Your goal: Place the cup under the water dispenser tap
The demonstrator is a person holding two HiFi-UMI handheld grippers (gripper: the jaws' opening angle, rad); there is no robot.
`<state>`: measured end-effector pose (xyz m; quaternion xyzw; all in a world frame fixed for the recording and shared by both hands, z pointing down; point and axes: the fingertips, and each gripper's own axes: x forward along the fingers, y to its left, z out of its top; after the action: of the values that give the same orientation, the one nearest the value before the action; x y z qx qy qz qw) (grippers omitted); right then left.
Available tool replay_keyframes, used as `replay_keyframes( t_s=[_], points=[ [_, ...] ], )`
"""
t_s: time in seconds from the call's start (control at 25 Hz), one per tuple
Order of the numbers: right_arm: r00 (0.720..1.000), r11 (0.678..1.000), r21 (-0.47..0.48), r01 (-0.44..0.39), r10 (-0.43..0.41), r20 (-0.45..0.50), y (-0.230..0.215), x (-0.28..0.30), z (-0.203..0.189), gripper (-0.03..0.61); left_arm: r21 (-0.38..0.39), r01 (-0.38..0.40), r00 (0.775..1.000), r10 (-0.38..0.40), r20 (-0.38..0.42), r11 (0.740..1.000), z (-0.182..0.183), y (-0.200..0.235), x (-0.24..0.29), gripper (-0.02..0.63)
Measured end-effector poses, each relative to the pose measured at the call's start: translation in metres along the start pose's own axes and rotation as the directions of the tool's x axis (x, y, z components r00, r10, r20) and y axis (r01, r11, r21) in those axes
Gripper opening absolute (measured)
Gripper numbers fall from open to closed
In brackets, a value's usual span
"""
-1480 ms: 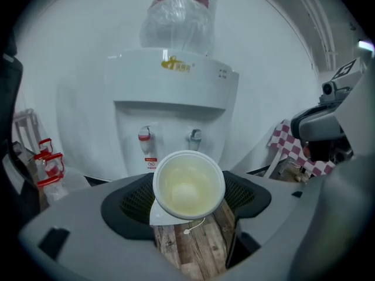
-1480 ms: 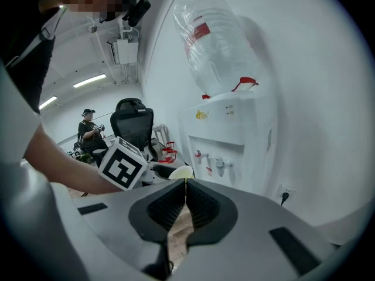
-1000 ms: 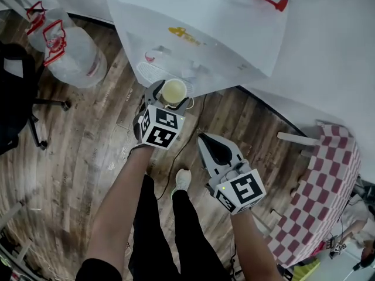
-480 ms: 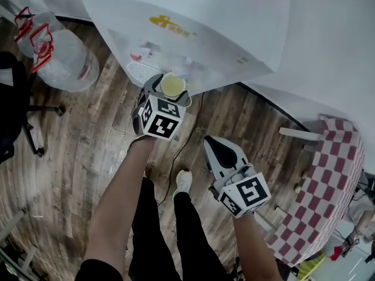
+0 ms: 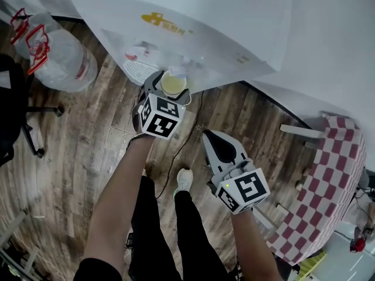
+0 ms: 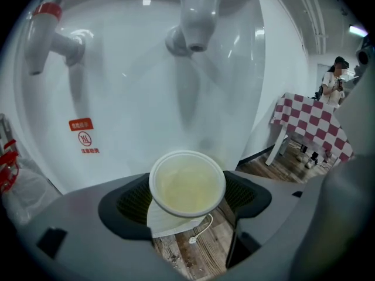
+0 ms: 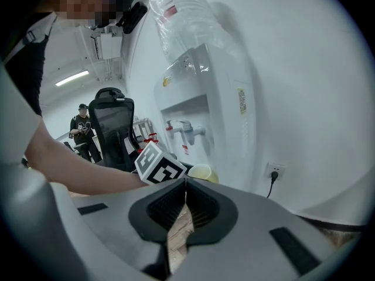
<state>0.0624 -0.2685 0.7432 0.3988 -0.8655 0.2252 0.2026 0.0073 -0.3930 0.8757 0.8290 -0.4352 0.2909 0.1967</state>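
A white paper cup (image 6: 187, 183) with a pale yellow inside sits upright between the jaws of my left gripper (image 5: 170, 89), which is shut on it. In the head view the cup (image 5: 173, 84) is held at the front of the white water dispenser (image 5: 193, 22), over the drip tray (image 5: 139, 70). The left gripper view shows the blue-tipped tap (image 6: 197, 17) above and just behind the cup, and the red-tipped tap (image 6: 44, 34) off to the left. My right gripper (image 5: 214, 146) hangs lower right, away from the dispenser, its jaws closed together on nothing.
A large clear water bottle (image 5: 55, 51) with red handles lies on the wooden floor at left, beside a black office chair (image 5: 12, 104). A red-and-white checked table (image 5: 328, 186) stands at right. A power cord (image 5: 187, 133) trails over the floor.
My left gripper has carried the cup a little farther in toward the dispenser's taps. The right gripper has barely shifted.
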Motion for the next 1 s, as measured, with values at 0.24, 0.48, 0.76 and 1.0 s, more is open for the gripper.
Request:
replay_keyframes(
  t_s=[0.24,0.48,0.76,1.0],
  points=[
    [1.0,1.0,-0.015,-0.015,0.015,-0.004,0.007,0.015,0.005,0.021,0.005,-0.006,1.0,0.006,0.008,1.0,0.0,0.0,-0.006,0.379],
    [0.999,1.0,-0.011,-0.011,0.01,-0.033,0.008,0.004,0.003,0.021,-0.006,-0.028,1.0,0.028,0.011,1.0,0.004,-0.002,-0.028,0.385],
    [0.999,1.0,0.003,-0.025,0.025,-0.036,0.013,-0.019,0.015,0.021,-0.044,-0.085,0.996,0.085,0.004,0.995,0.011,-0.008,-0.078,0.383],
    [0.999,0.998,0.029,-0.048,0.048,-0.011,0.021,-0.052,0.032,0.021,-0.081,-0.127,0.991,0.129,0.02,0.989,0.023,-0.036,-0.141,0.237]
  ],
)
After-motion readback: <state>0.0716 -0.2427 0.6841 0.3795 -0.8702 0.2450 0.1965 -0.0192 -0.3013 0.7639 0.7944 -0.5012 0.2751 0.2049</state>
